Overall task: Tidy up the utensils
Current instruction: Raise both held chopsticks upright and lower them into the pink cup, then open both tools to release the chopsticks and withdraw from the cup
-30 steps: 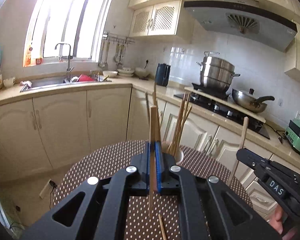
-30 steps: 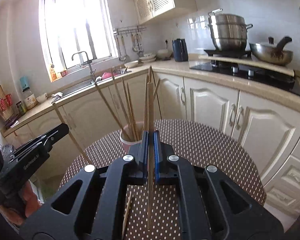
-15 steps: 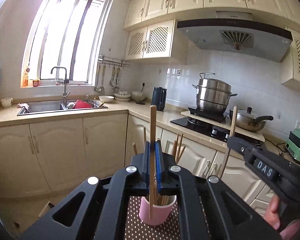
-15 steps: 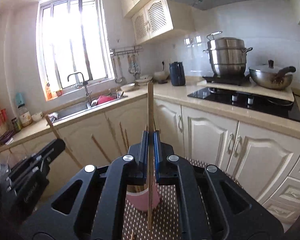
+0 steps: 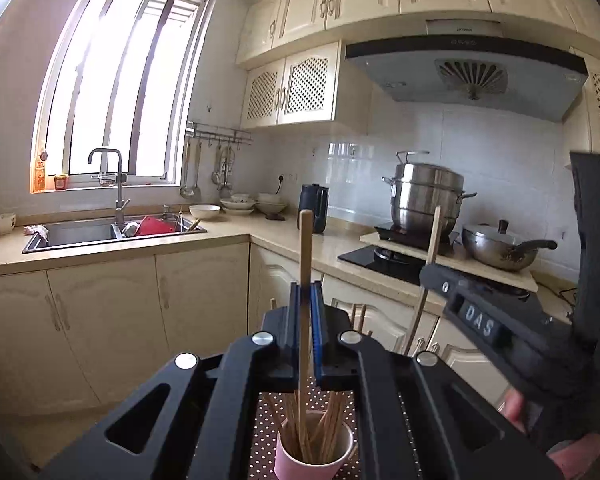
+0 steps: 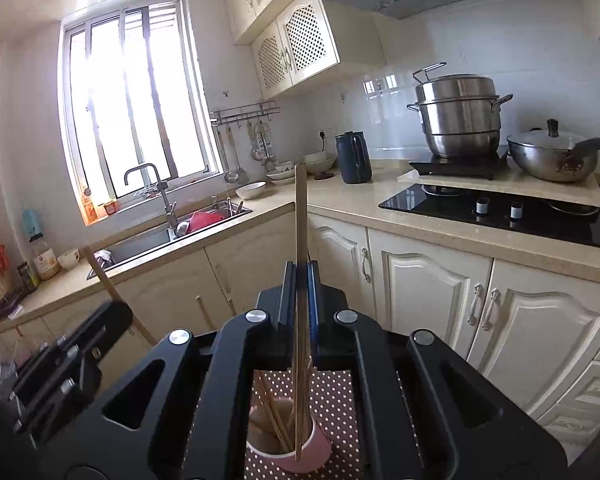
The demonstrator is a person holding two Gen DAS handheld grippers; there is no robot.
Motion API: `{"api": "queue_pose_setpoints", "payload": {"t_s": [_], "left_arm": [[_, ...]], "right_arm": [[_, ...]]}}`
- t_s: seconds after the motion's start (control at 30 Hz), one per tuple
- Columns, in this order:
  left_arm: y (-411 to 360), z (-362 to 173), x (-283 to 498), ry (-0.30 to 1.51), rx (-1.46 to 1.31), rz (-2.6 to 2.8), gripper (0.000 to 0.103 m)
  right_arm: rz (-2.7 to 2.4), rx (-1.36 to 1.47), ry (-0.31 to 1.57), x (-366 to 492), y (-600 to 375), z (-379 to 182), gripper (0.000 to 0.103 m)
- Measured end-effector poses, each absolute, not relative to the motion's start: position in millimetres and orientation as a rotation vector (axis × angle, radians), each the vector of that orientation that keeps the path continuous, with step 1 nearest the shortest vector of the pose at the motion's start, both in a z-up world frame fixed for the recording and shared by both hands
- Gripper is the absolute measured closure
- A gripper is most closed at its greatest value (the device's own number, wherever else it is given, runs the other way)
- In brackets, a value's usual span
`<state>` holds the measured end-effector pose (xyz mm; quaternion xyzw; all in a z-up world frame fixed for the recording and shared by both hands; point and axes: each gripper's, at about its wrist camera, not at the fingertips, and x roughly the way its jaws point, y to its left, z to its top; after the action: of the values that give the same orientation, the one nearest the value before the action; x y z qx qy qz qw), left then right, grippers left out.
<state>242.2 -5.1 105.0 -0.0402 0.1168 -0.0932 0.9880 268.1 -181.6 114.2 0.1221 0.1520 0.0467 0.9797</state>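
Observation:
My left gripper (image 5: 305, 292) is shut on an upright wooden chopstick (image 5: 305, 248). The stick's lower end hangs over the mouth of a pink cup (image 5: 292, 465) that holds several chopsticks. My right gripper (image 6: 300, 276) is shut on a second upright chopstick (image 6: 300, 216), and its lower end shows against the same pink cup (image 6: 320, 454). Each gripper shows in the other's view: the right gripper (image 5: 430, 278) with its stick (image 5: 434, 232), and the left gripper (image 6: 116, 308) with its stick (image 6: 100, 272). The cup stands on a brown dotted table (image 5: 265, 432).
Behind the table runs an L-shaped counter with cream cabinets (image 5: 200, 300). On or in it are a sink (image 5: 100, 232), a dark kettle (image 5: 314, 208), and a hob with a steel pot (image 5: 426, 196) and a pan (image 5: 496, 246). A hand (image 5: 572, 454) grips the right tool.
Both grippers have risen with their chopsticks still clamped. The table top has dropped out of sight, and the pink cup now sits low between the jaw arms in both views.

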Motion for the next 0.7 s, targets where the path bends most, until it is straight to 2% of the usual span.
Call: {"api": "queue_pose_setpoints", "payload": {"t_s": [0.33, 0.7], "left_arm": [[-7, 67, 274, 0.367, -0.049, -0.181, 0.097], [6, 61, 276, 0.375, -0.066, -0.173, 0.097]], "right_arm": [[0.105, 0.273, 0.393, 302, -174, 87, 0.097], [0.096, 0.250, 0.274, 282, -175, 120, 0.097]]}}
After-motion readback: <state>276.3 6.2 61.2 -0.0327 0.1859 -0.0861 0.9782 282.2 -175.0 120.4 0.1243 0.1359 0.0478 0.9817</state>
